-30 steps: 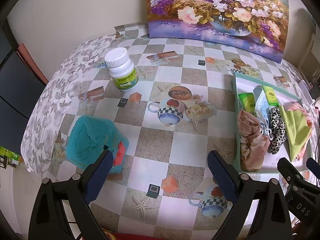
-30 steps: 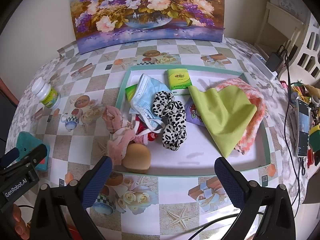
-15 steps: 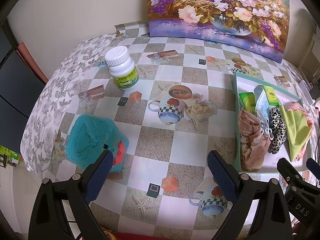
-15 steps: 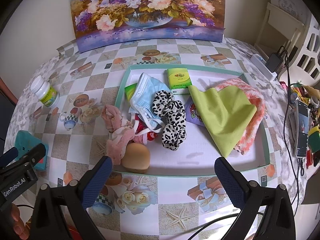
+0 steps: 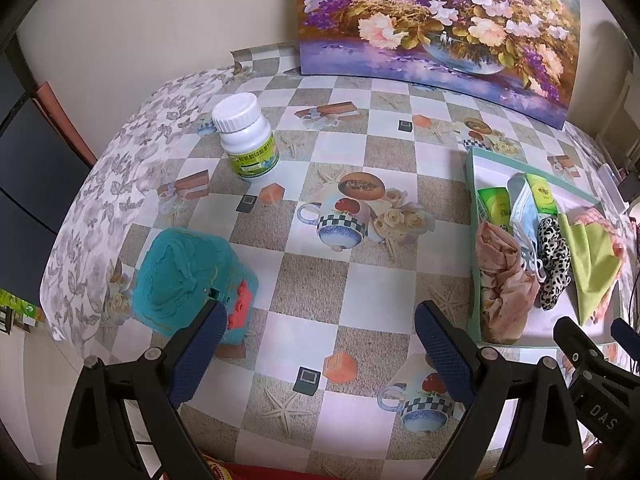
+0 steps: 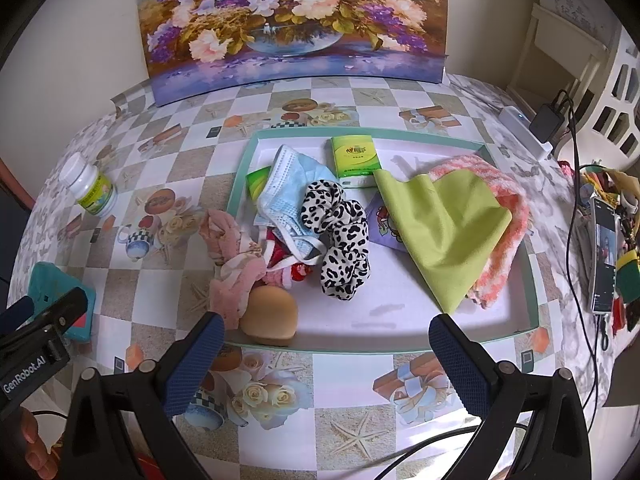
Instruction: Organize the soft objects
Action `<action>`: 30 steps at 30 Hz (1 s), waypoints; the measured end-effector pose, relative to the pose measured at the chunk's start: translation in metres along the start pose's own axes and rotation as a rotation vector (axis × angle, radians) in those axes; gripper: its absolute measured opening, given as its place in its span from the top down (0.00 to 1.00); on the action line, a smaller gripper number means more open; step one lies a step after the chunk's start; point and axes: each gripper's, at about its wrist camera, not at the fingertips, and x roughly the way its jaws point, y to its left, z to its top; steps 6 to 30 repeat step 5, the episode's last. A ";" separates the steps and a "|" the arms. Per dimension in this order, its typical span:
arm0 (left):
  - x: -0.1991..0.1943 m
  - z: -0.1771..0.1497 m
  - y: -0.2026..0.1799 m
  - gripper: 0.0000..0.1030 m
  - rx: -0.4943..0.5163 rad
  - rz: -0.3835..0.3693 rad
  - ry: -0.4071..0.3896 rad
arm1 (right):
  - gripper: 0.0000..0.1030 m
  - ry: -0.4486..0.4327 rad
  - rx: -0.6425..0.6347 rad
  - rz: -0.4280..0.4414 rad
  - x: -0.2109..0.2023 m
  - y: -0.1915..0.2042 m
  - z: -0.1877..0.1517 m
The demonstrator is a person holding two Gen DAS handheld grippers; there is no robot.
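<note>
A shallow teal-rimmed tray (image 6: 384,347) holds soft things: a green cloth (image 6: 444,224), a pink fuzzy cloth (image 6: 500,256), a leopard scrunchie (image 6: 340,236), a blue face mask (image 6: 288,184), a pink floral cloth (image 6: 236,268) draped over the left rim, a tan sponge (image 6: 270,316) and tissue packs (image 6: 354,156). My right gripper (image 6: 326,360) hovers open over the tray's near rim, holding nothing. My left gripper (image 5: 318,350) is open above the tablecloth, its left finger beside a teal block (image 5: 184,276). The tray (image 5: 474,184) lies to its right.
A white pill bottle (image 5: 248,140) stands at the table's back left. A flower painting (image 6: 296,20) leans on the wall behind. Cables, a charger (image 6: 550,118) and a phone (image 6: 604,256) crowd the right edge. The left gripper's body (image 6: 36,336) shows at lower left.
Both views shifted very slightly; the left gripper drifted a little, so the table sits marginally lower in frame. Nothing was grasped or moved.
</note>
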 end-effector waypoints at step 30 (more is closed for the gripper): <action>-0.001 0.000 -0.001 0.07 -0.001 -0.006 0.001 | 0.00 0.000 0.001 -0.001 -0.001 0.001 0.000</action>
